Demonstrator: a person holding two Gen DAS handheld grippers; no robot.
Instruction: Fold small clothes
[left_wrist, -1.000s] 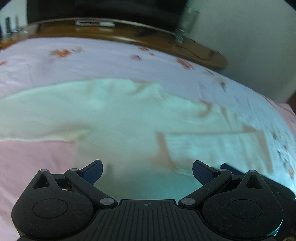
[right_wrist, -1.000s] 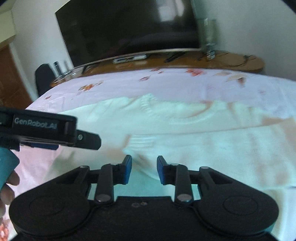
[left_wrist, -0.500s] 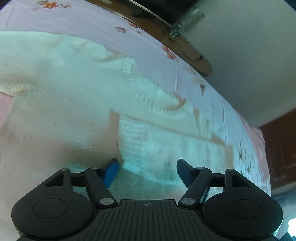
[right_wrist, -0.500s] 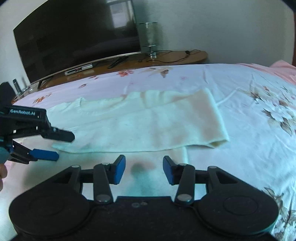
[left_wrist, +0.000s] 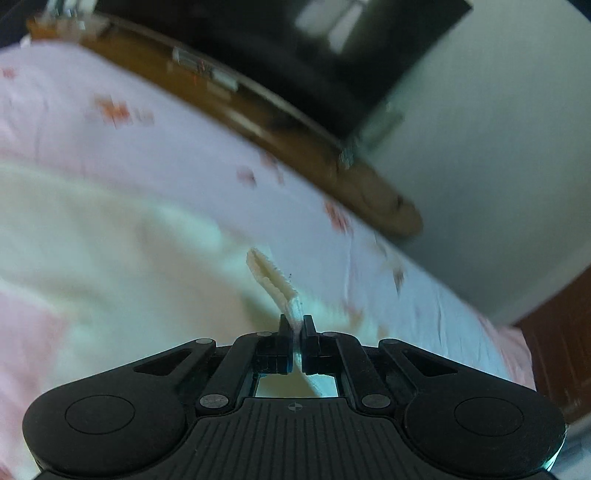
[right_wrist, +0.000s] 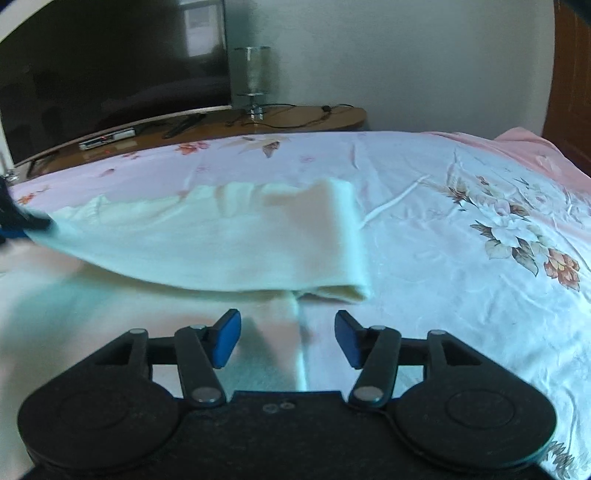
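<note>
A cream knit sweater (left_wrist: 92, 240) lies on the pink floral bedsheet (right_wrist: 424, 221). My left gripper (left_wrist: 294, 325) is shut on the ribbed sleeve cuff (left_wrist: 271, 278), which sticks up between its fingers. In the right wrist view the sleeve (right_wrist: 229, 243) is folded across the sweater body and lifted at its left end, where the left gripper (right_wrist: 22, 221) shows dark and blurred. My right gripper (right_wrist: 287, 338) is open and empty, low over the sweater's right side edge (right_wrist: 299, 347), just in front of the sleeve fold.
A wooden TV bench (right_wrist: 229, 123) with a dark television (right_wrist: 110, 62), a glass lamp (right_wrist: 253, 79) and cables stands behind the bed. A dark wooden door (right_wrist: 570, 74) is at the right. The sheet stretches off to the right of the sweater.
My left gripper has shut on the sleeve cuff and lifted it, swinging its view toward the TV bench. My right gripper has opened wider and edged closer to the sleeve fold.
</note>
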